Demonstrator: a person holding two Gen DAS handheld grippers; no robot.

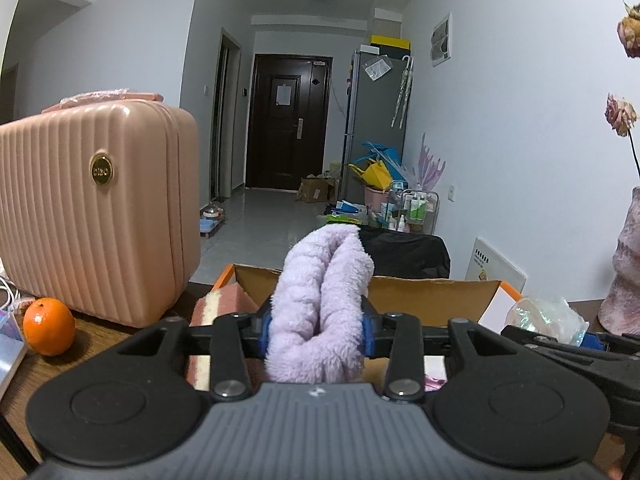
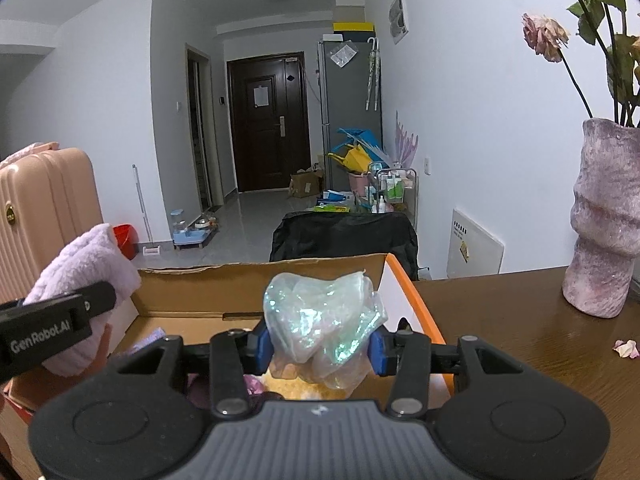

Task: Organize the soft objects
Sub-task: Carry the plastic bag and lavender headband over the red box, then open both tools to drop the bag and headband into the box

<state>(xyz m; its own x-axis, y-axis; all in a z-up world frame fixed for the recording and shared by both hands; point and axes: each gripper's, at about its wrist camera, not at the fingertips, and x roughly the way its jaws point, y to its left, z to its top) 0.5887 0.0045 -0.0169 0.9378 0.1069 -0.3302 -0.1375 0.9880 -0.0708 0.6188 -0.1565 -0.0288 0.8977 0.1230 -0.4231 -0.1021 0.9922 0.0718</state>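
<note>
My left gripper (image 1: pixel 316 336) is shut on a folded lilac fleece cloth (image 1: pixel 324 300) and holds it above the open cardboard box (image 1: pixel 432 300). My right gripper (image 2: pixel 320 346) is shut on a crumpled iridescent plastic bag (image 2: pixel 324 320) over the same box (image 2: pixel 256 284). The lilac cloth (image 2: pixel 80 264) and the left gripper's finger show at the left of the right wrist view. The bag (image 1: pixel 548 316) shows at the right of the left wrist view. A pink striped sponge (image 1: pixel 224 304) stands inside the box at its left. Pink and yellow soft items lie on the box floor.
A pink ribbed suitcase (image 1: pixel 96 208) stands on the wooden table (image 2: pixel 520 332) left of the box, with an orange (image 1: pixel 49 326) in front. A pink vase (image 2: pixel 604 216) with wilted roses stands at the right. A black-covered chair (image 2: pixel 344 236) is behind the box.
</note>
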